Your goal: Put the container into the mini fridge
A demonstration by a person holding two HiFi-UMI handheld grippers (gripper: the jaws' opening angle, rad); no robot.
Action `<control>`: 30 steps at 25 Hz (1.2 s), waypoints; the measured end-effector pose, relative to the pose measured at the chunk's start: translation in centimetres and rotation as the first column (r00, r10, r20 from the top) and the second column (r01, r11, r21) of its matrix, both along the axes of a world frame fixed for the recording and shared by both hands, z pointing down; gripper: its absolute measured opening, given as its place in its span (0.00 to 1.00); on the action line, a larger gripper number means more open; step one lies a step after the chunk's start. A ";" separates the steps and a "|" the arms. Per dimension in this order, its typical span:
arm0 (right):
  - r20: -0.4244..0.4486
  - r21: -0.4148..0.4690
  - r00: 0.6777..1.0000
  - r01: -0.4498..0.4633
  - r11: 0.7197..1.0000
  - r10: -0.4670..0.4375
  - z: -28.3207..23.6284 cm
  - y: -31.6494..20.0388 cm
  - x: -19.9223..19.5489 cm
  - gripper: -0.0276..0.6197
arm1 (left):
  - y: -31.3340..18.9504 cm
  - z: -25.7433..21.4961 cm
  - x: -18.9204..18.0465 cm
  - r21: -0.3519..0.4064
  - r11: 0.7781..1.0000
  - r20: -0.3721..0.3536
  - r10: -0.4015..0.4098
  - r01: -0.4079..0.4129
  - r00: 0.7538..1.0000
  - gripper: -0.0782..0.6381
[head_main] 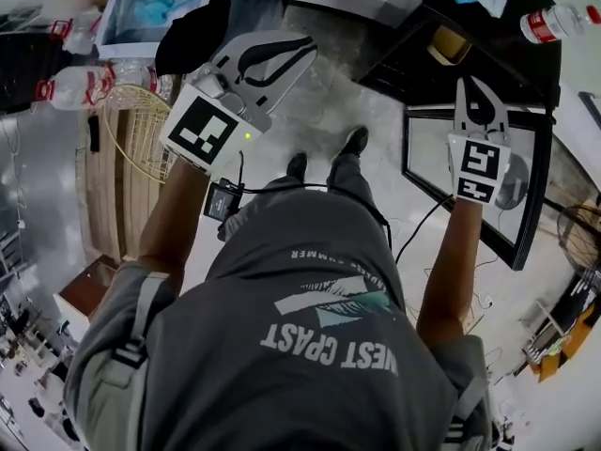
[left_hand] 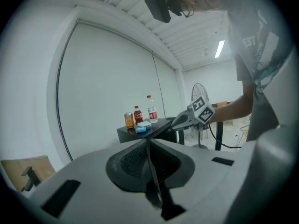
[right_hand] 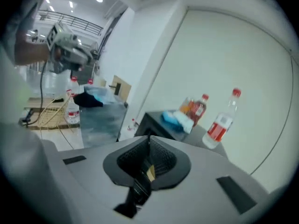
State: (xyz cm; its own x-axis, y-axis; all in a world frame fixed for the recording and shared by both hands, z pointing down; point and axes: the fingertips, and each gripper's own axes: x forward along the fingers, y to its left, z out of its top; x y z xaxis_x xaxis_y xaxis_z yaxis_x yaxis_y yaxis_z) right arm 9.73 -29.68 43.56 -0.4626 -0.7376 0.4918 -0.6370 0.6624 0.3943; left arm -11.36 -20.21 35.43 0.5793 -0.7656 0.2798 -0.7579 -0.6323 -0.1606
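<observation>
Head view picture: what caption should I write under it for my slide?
From above: a person holds the left gripper and right gripper out in front, both shut and empty.

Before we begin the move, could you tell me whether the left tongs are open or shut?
Shut: in the left gripper view, the left tongs meet along a thin seam, with nothing held between them.

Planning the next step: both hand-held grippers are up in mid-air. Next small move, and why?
Probably open the left hand-held gripper and swing it toward the container. Its jaws and those of the right hand-held gripper are shut on nothing, and the container sits untouched on the left side.
</observation>
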 end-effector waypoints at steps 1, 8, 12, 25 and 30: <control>0.017 0.014 1.000 0.008 1.000 -0.008 -1.5 1.1 -0.4 0.10 | 0.4 -0.3 -0.1 0.011 1.000 0.002 0.008 -0.008 1.000 0.16; 0.262 0.035 0.964 0.042 0.999 -0.049 -10.8 8.3 -2.0 0.09 | 2.3 -2.4 -0.7 0.085 0.995 -0.009 0.052 -0.051 0.999 0.16; 0.412 0.019 0.909 0.063 0.998 -0.065 -14.8 11.7 -1.9 0.09 | 3.4 -3.1 -1.2 0.094 0.994 -0.019 0.057 -0.055 0.998 0.16; 0.455 0.063 0.890 -0.022 0.998 -0.009 -18.5 17.7 0.8 0.08 | 6.3 -3.7 1.2 0.114 0.984 -0.045 0.143 -0.138 0.989 0.16; 0.455 0.058 0.890 -0.034 0.998 0.004 -19.2 18.0 1.0 0.08 | 6.9 -4.1 1.6 0.099 0.982 -0.044 0.164 -0.159 0.985 0.16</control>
